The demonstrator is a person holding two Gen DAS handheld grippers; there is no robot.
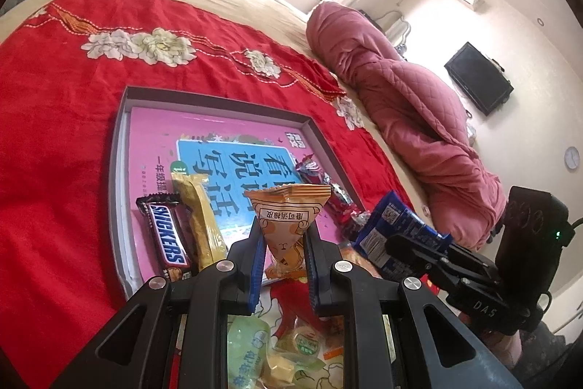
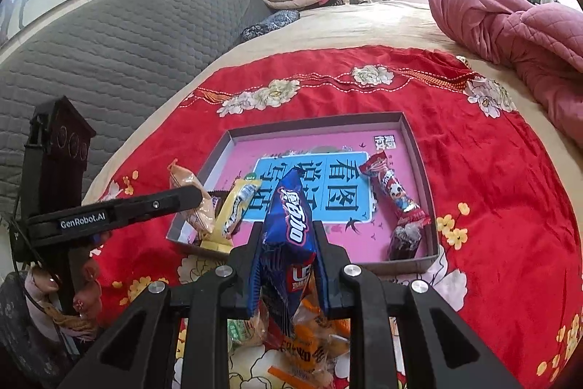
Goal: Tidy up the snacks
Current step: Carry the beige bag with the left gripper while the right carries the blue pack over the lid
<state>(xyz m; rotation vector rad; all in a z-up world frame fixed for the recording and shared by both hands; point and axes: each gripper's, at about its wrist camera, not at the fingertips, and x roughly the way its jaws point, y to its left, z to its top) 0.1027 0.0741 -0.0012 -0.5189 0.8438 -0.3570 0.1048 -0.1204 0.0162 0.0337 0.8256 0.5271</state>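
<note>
**Two packets held over a shallow box on a bed**

The left hand-held gripper (image 1: 282,239) is closed on an orange packet (image 1: 286,225), gripped at its lower half so that its crimped top stands upright above the near edge of the grey box (image 1: 120,148). The right hand-held gripper (image 2: 289,243) is clamped on a blue packet (image 2: 289,217), likewise pinched low with its upper end pointing toward the box. Holding each packet by one end leaves the free end clear to be laid down first, which appears to be the step in hand.

The box lies on a red floral cloth (image 1: 54,152) spread over the bed, and its floor is lined with a pink printed sheet (image 2: 328,192). Inside it rest a Snickers bar (image 1: 165,237) and a yellow wrapped bar (image 1: 198,217), side by side at the left, and a red wrapped candy (image 2: 395,197) along the right wall with a dark wrapped candy (image 2: 404,239) at its near end.

Loose snacks (image 1: 262,352) still lie on the cloth beneath the grippers, so the sorting appears partly done.
</note>
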